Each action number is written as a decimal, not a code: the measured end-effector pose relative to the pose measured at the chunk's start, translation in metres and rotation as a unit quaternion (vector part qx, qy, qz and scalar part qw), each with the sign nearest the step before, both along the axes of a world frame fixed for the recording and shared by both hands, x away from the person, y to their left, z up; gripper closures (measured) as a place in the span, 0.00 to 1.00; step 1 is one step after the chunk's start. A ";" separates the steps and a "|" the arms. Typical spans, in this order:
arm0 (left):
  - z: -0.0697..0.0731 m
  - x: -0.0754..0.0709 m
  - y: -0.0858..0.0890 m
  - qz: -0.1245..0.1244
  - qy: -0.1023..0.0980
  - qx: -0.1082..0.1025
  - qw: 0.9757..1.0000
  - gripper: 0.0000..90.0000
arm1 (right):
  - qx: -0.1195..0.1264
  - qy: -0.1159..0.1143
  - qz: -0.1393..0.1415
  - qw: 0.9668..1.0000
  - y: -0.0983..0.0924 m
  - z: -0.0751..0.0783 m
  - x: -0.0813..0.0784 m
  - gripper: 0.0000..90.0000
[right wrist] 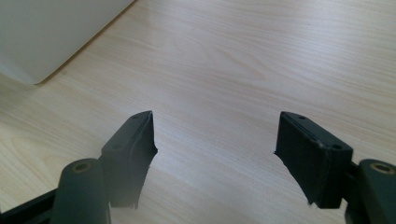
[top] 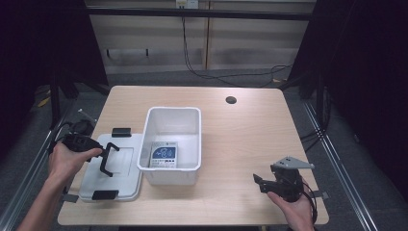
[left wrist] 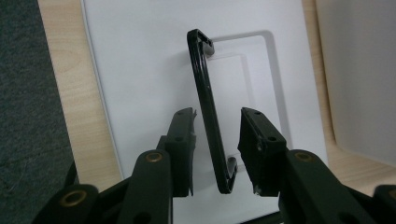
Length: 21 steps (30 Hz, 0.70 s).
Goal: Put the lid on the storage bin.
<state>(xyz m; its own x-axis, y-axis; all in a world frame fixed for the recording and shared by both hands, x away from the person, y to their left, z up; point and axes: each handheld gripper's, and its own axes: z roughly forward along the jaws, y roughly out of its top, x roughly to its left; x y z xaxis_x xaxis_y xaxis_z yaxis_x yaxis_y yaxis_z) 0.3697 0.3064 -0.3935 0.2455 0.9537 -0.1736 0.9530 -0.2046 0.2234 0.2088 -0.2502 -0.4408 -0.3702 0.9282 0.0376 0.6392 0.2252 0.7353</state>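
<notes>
Left claw (left wrist: 215, 144) narrow, straddling lid's raised black handle (left wrist: 208, 107), bar running straight ahead between jaws, probably not yet pinched.

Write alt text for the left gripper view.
Two black jaws of the left gripper straddle the raised black handle of a white lid lying flat on a wooden table; gaps show on both sides, so the handle is not yet pinched. A white bin stands at the right edge.
</notes>
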 end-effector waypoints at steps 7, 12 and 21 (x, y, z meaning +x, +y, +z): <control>-0.008 0.007 -0.004 0.020 0.010 0.003 1.000 0.78 | -0.002 0.003 0.005 1.000 0.002 -0.001 0.000 0.31; -0.012 0.012 -0.005 0.029 0.018 0.010 0.999 0.80 | -0.003 0.003 0.007 1.000 0.002 -0.001 0.000 0.31; -0.024 0.017 -0.017 0.029 0.041 0.030 0.998 0.85 | 0.004 0.007 0.006 1.000 0.001 -0.001 0.001 0.30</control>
